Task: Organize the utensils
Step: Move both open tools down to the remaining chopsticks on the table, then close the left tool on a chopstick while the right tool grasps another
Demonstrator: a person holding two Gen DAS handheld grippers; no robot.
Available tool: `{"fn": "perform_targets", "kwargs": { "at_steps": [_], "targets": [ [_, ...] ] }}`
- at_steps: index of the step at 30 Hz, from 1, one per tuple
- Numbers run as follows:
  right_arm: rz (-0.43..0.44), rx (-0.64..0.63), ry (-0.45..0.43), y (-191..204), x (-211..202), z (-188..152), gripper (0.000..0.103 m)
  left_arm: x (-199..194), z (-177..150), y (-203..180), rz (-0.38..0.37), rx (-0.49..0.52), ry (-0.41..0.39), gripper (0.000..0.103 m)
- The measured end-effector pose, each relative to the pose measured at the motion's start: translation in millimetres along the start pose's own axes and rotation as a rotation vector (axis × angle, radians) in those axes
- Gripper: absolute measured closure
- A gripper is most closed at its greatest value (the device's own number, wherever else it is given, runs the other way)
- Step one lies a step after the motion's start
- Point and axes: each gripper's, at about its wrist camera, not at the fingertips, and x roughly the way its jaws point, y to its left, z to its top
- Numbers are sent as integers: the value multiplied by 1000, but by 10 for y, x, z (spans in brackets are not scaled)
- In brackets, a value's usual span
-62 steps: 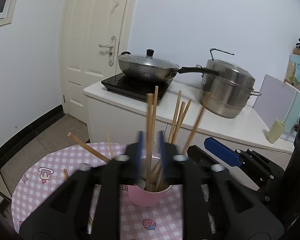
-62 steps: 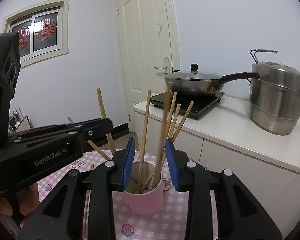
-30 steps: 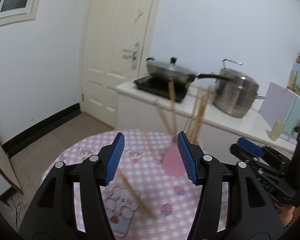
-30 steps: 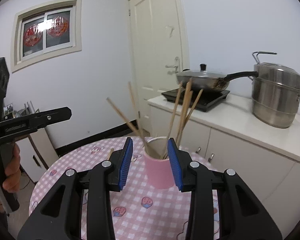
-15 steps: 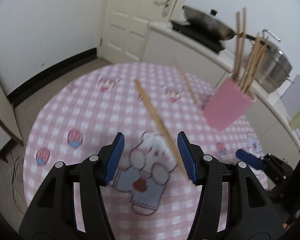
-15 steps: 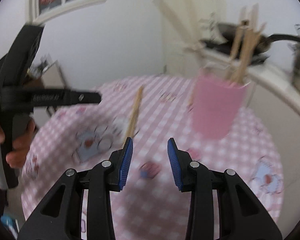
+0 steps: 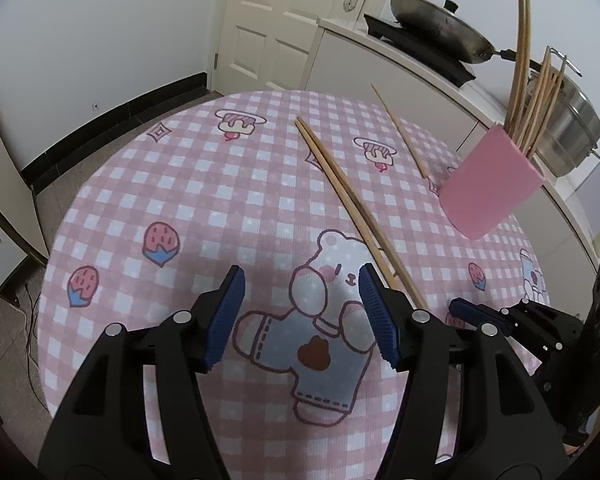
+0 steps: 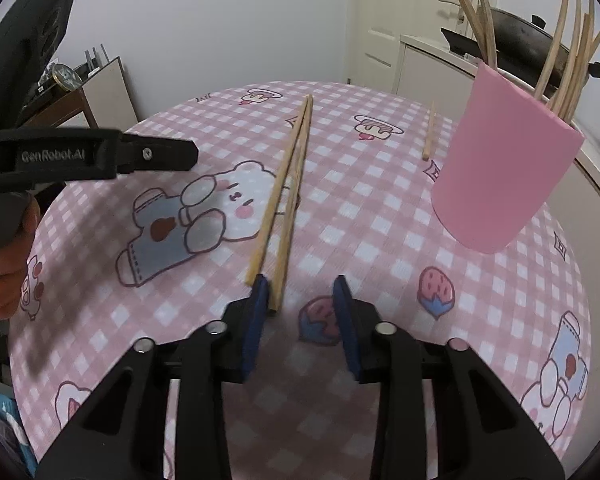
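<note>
1. Tablecloth point(image 7: 180, 184): pink-white check, printed bears and strawberries.
2. Cup point(image 8: 500, 168): plain pink.
3. Chopsticks point(image 7: 352, 204): pale wood tan.
4. Left gripper point(image 7: 302, 316), right gripper point(image 8: 300, 312): black bodies, blue pads.
5. Door point(image 7: 284, 20): cream.

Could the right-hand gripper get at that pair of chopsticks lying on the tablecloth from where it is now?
Probably yes. The right gripper is open and empty, the pair of chopsticks ends just by its left finger, and nothing lies between them; a small shift left should do.
</note>
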Motion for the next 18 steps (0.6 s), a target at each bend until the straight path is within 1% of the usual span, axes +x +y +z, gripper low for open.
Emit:
{"fn": "perform_targets", "kwargs": {
  "at_steps": [1,2,3,5,8,10,12,14,16,18],
  "targets": [
    [2,0,-1,-21,10,6,84,39,12,-12,2,-4,9,44],
    [6,1,0,-41,16,18,93,76,23,-25,1,-7,19,44],
    [3,4,1,-67,23,32,98,122,36,-45,-1,-13,30,44],
    [2,13,2,-115,24,38,98,197,52,-89,0,-12,45,44],
    [-13,27,3,-179,-7,4,98,323,95,-163,21,-6,72,44],
    [-14,38,4,-224,-38,-28,98,372,138,-197,38,-14,71,44],
    [-16,45,5,-268,-79,-67,98,403,197,-234,20,-38,76,44],
    [-11,51,6,-298,-108,-98,98,436,245,-285,21,-45,78,44],
    [-8,55,7,-319,-130,-118,98,506,306,-356,37,-35,85,44],
    [-5,59,7,-332,-137,-125,98,611,362,-396,57,-37,110,44]
  ]
}}
